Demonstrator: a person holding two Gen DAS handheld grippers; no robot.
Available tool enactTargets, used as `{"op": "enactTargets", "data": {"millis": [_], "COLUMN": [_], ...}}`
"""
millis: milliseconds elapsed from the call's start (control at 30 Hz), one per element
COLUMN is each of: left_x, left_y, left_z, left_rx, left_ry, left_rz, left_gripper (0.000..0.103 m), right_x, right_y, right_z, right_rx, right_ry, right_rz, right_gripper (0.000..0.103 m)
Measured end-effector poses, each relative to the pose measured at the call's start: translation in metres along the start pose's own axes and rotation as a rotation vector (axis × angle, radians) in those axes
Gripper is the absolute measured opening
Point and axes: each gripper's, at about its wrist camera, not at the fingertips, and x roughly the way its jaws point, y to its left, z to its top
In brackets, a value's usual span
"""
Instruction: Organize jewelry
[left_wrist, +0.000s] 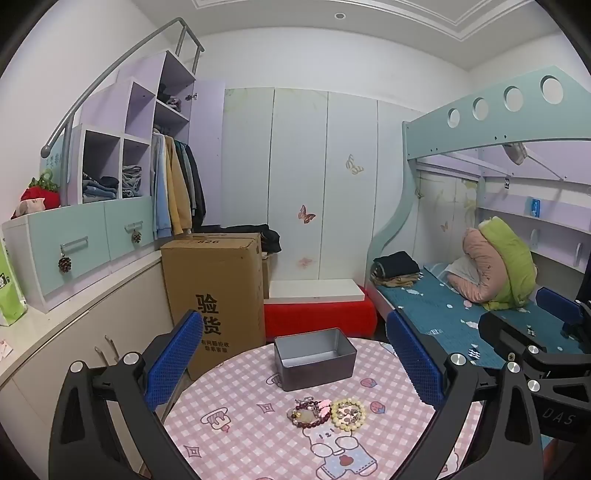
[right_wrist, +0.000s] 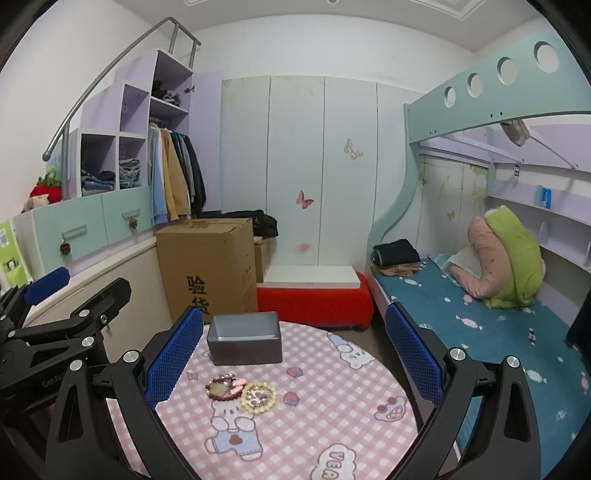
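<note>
Both tongs hover spread wide over a round bench (left_wrist: 236, 417) covered in a pink checked cloth with cartoon bears, and neither pinches anything.

From the left wrist view, the left tongs (left_wrist: 295, 365) frame the work: a grey metal box (left_wrist: 314, 363), open and showing nothing inside, sits straight ahead between the blue pads, and the jewelry lies nearer, just below it. The jewelry is a small cluster: a dark red bead bracelet (left_wrist: 308, 415) touching a pale yellow bead bracelet (left_wrist: 349, 414), with a pink piece (left_wrist: 324, 404) on top between them. The right tongs (left_wrist: 546, 332) show at the right edge of this view, beside the left ones.

From the right wrist view, the right tongs (right_wrist: 295, 354) have the box (right_wrist: 243, 343) and the bracelets (right_wrist: 240, 393) ahead and to the left, close to the left pad. The left tongs (right_wrist: 55, 295) appear at the far left.

Beyond the bench stand a cardboard carton (left_wrist: 214, 291) and a bed (left_wrist: 443, 306).
</note>
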Motion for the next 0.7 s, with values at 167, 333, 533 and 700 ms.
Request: {"op": "enactTargets", "data": {"millis": [167, 333, 533, 700], "left_x": [-0.0003, 0.0002, -0.0004, 0.0001], "left_y": [-0.0004, 0.0, -0.0003, -0.0004], "left_z": [-0.0003, 0.0, 0.0004, 0.0003], "left_rx": [0.001, -0.002, -0.002, -0.001], "left_ry": [0.002, 0.004, 0.006, 0.007], "left_rz": [0.003, -0.001, -0.003, -0.001], "left_gripper": [0.096, 0.096, 0.096, 0.096], "right_x": [0.0004, 0.0003, 0.0006, 0.002], "right_y": [-0.0008, -0.0012, -0.0009, 0.0001], "right_z": [0.0002, -0.0001, -0.0006, -0.005], "right_rx": [0.002, 0.001, 0.003, 0.003], "right_ry": [0.002, 0.004, 0.006, 0.008], "right_rz": [0.002, -0.002, 0.001, 0.001], "right_gripper": [0.096, 0.096, 0.096, 0.096]}}
